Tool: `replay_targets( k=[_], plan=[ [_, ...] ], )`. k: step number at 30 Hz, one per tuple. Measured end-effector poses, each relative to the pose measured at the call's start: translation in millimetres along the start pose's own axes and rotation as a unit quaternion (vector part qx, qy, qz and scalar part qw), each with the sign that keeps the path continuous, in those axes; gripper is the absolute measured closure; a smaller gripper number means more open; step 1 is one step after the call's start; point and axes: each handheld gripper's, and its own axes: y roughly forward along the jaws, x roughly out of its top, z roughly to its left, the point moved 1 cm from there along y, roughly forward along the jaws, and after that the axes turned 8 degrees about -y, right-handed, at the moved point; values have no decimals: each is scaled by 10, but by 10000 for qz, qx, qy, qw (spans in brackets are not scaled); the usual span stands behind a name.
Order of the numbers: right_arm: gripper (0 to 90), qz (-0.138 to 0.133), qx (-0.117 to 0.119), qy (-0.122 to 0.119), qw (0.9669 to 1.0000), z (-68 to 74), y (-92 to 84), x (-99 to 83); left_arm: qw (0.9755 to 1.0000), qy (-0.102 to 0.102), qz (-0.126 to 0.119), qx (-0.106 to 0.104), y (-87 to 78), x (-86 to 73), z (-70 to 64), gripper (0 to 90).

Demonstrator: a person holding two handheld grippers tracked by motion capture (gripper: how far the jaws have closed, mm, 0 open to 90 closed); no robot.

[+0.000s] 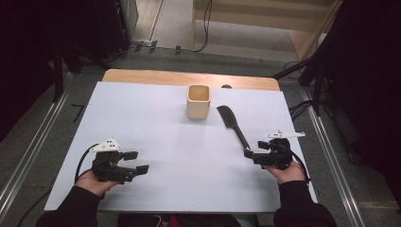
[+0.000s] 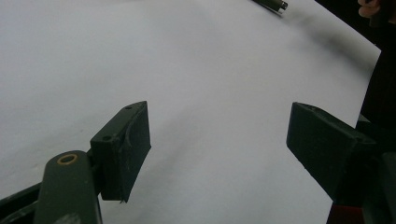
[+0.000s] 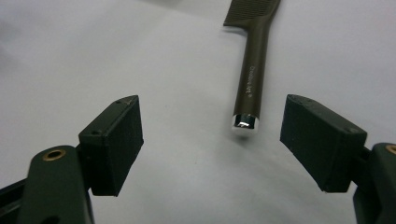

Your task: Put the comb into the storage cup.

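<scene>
While both hands rest at the near edge of the white tabletop [image 1: 156, 142], the left gripper [image 1: 135, 161] sits at the near left with its jaws spread apart over bare white surface. At the near right, the right gripper [image 1: 251, 156] also has its jaws wide apart, and the handle end of a dark comb [image 1: 235, 126] lies just in front of them, untouched.

From the right gripper view, the comb [image 3: 252, 74] has a slim, rounded handle of dark olive-brown plastic, capped with a shiny silver tip, and small lettering runs along it. Its long axis runs from that near-right tip away toward the far left, where the handle widens into a flat blade of fine, close-set teeth. It lies flat on the tabletop.

Farther off, just left of the comb's toothed end, stands a cream, square-sided cup [image 1: 198, 101] with rounded corners, upright, mouth open; its inside looks empty.
</scene>
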Motion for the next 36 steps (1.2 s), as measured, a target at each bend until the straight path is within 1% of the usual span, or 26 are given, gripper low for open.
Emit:
replay_targets(
  k=[3, 5, 7, 10, 16, 20, 26, 33, 36],
  plan=[
    [196, -75, -85, 45, 9999, -30, 16, 43, 10000, 1, -4, 1, 3, -2, 0, 222],
    [196, -61, -171, -20, 9998, -47, 37, 66, 10000, 0, 0, -2, 1, -2, 2, 222],
    [196, -18, -232, 7, 9997, -71, 63, 84, 10000, -13, -4, -4, 4, -1, 2, 222],
    [196, -34, -285, 59, 9996, -103, 77, 116, 10000, -2, -1, -12, 6, -3, -2, 222],
    [196, -80, -337, 75, 9994, -125, 115, 189, 10000, -7, -1, -15, 10, -2, 0, 222],
    [196, -160, -379, 122, 9991, -130, 126, 246, 10000, -7, 4, -17, 11, -2, 0, 222],
    [196, -226, -397, 148, 9988, -130, 155, 322, 10000, -14, 5, -16, 12, 0, 0, 222],
    [196, -266, -488, 151, 9983, -137, 192, 402, 10000, -7, 10, -17, 11, 0, 0, 222],
    [196, -276, -557, 114, 9980, -142, 208, 429, 10000, -6, 12, -15, 12, 1, -1, 222]
  ],
)
